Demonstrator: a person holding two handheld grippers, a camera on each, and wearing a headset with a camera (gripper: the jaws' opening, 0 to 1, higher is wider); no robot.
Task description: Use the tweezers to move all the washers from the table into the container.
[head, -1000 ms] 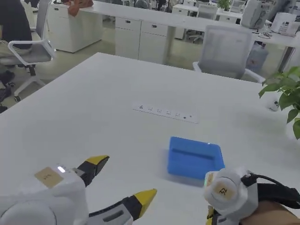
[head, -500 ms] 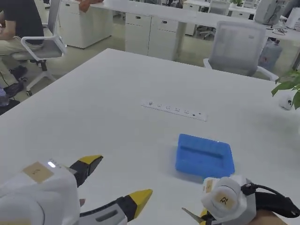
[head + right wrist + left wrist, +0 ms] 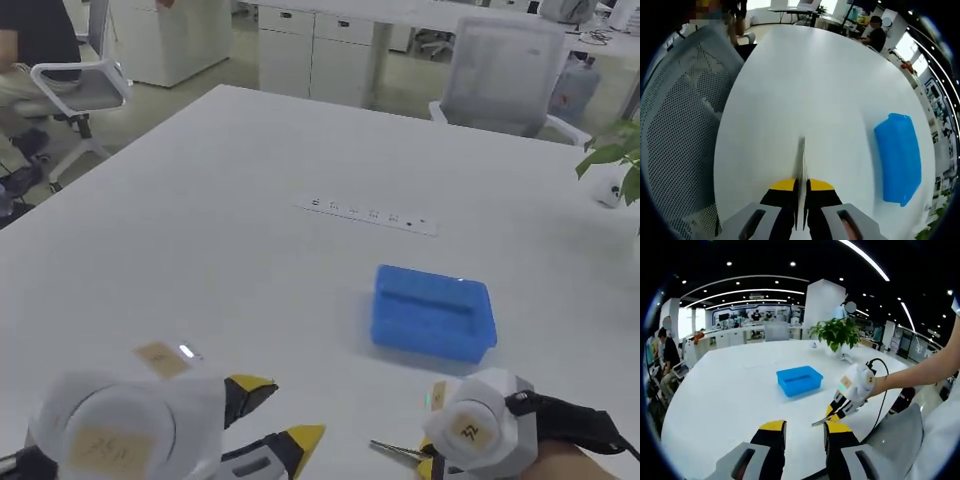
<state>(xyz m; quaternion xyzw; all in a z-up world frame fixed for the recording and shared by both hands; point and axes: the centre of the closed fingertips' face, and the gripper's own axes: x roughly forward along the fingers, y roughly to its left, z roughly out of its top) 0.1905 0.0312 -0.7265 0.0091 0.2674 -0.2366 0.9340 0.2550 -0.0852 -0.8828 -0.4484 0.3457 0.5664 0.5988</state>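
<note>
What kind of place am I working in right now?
Most likely an open-plan office: a large white table with a power strip, a mesh office chair pulled up to it, white drawer cabinets under the desks behind, and a potted plant.

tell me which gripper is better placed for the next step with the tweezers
Right. The right gripper is shut on the tweezers, and in the head view it sits closer to the blue container. The left gripper is open and holds nothing.
</note>
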